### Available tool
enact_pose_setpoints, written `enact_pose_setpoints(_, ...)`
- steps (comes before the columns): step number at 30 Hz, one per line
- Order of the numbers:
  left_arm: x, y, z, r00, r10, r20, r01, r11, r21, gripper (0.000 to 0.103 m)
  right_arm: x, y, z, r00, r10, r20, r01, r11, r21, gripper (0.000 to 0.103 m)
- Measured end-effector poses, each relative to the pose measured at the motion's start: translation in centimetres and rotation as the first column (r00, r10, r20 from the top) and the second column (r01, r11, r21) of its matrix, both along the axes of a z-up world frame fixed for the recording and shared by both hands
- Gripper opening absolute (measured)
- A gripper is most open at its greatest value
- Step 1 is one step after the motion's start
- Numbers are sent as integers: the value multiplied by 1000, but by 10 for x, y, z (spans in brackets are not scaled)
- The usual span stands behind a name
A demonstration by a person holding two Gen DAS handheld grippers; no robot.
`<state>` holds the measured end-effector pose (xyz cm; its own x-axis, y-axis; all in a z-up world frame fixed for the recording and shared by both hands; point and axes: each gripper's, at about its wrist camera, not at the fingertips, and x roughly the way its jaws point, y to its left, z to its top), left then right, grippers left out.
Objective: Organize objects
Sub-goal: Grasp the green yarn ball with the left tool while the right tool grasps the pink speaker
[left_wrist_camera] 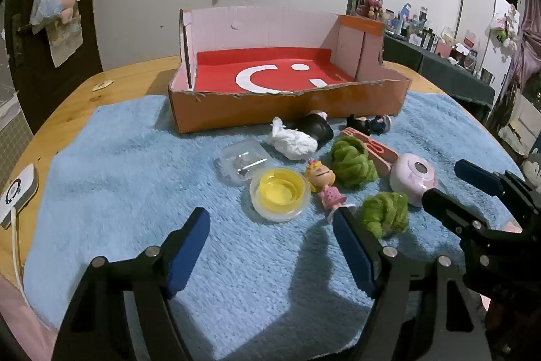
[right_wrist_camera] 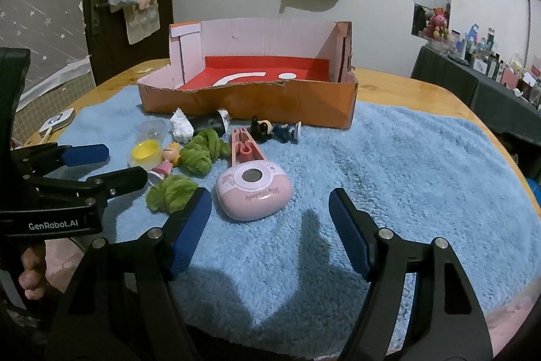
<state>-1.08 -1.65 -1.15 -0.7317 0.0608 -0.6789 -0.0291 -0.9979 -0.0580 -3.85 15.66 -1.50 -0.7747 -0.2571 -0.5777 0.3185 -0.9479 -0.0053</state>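
An open orange cardboard box (left_wrist_camera: pixel 287 107) (right_wrist_camera: pixel 250 104) with a red floor stands at the back of a blue towel (left_wrist_camera: pixel 135 178) (right_wrist_camera: pixel 405 164). In front of it lie small objects: a yellow-lidded jar (left_wrist_camera: pixel 280 193) (right_wrist_camera: pixel 145 153), a doll figure (left_wrist_camera: pixel 323 181), two green yarn bundles (left_wrist_camera: pixel 353 163) (left_wrist_camera: pixel 385 212), a pink round device (left_wrist_camera: pixel 414 178) (right_wrist_camera: pixel 253 192), a white crumpled wad (left_wrist_camera: pixel 292 141), and a clear plastic case (left_wrist_camera: pixel 241 164). My left gripper (left_wrist_camera: pixel 270 246) is open and empty, just short of the jar. My right gripper (right_wrist_camera: pixel 270 229) (left_wrist_camera: pixel 453 185) is open and empty, just short of the pink device.
A pink clip-like tool (right_wrist_camera: pixel 245 148), a black-haired figure (right_wrist_camera: pixel 260 127) and a dark figure (right_wrist_camera: pixel 287 132) lie near the box front. A white gadget with a cord (left_wrist_camera: pixel 17 192) sits at the wooden table's (left_wrist_camera: pixel 101 80) left edge. The towel's right half holds no objects.
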Motion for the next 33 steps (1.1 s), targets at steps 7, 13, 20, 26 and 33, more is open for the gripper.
enact_pose_setpoints(7,-6,-8,-4,1000,3,18,-3,1000,21,67,-6,-1,-2,1000,-1,10,1,1000,-1,68)
enact_pose_setpoints(13,-7,-7,-3,1000,-11,19,11,1000,29,65,-12,-6,-5,1000,9,18,-9,1000,12,68)
enact_pose_setpoints(20,6,14,9,994,-110,3,110,990,89,60,-14,-5,-6,1000,11,26,-11,1000,8,68)
enact_pose_setpoints(26,4,31,7,986,-168,9,167,982,89,60,-21,-4,-6,998,39,39,-39,999,-1,68)
enact_pose_setpoints(33,0,34,-2,980,-191,49,183,974,134,58,-34,-2,-8,992,100,78,-97,994,-44,52)
